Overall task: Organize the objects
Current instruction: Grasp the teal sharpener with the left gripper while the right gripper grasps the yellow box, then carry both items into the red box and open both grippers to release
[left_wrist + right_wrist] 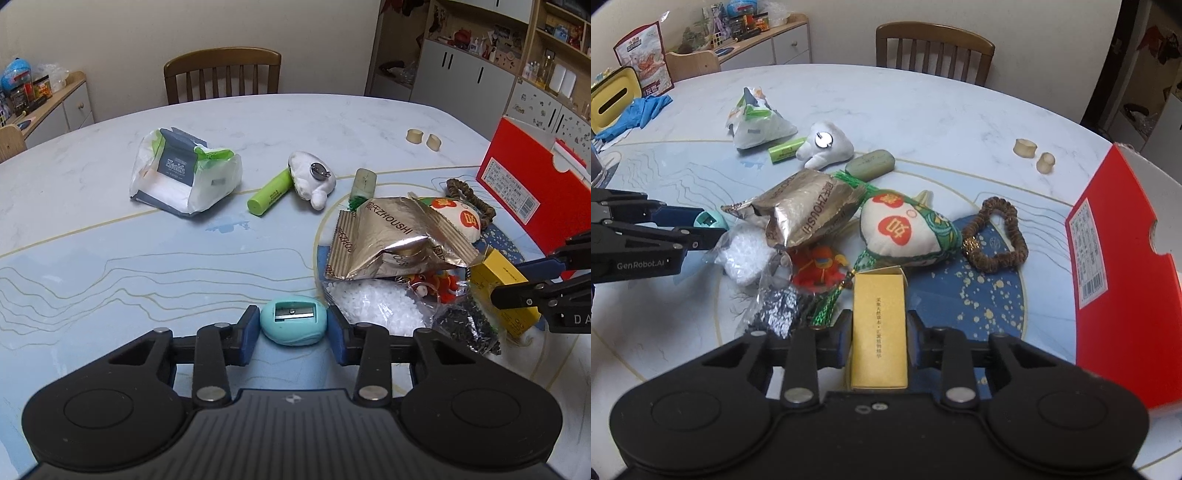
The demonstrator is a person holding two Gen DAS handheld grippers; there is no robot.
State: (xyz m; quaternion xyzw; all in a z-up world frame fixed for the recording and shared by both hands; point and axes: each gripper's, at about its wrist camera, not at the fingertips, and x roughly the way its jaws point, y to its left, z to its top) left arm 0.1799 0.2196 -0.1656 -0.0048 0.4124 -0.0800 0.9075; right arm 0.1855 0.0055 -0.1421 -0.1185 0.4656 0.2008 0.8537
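Lying across a pale blue marbled table (110, 258), with a wooden chair (221, 74) at top centre and shelving (480, 55) at upper right. Clamping a teal pencil sharpener (293, 320) in the left gripper (291, 325), low in frame. Showing only in the right wrist view: blue gloves (635, 112) at upper left, and the right gripper (879, 332) squeezing a yellow box (879, 328) at lower centre beside the red box (1123, 277).

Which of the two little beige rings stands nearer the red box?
In the right wrist view, the smaller beige ring is nearer the red box; the wider beige ring sits beyond it, farther from the box.
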